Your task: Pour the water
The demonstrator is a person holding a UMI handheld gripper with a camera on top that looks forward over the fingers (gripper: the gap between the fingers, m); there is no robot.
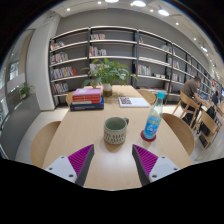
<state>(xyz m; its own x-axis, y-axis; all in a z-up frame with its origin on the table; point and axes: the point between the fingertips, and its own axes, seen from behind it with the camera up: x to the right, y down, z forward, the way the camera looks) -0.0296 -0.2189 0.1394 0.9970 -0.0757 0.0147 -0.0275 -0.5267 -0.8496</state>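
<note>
A pale mug [116, 130] with a dark rim and a handle on its right stands on the wooden table [100, 115], just ahead of my fingers. A clear bottle [152, 117] with a blue label and pink cap stands upright to the right of the mug, beyond my right finger. My gripper [113, 162] is open and empty, low over the table's near edge, with the purple pads [80, 158] wide apart and nothing between them.
A stack of books [87, 97] lies at the far left of the table, an open book [132, 101] at the far right, and a potted plant [108, 72] behind. Chairs [181, 128] flank the table. Bookshelves [110, 50] line the back wall.
</note>
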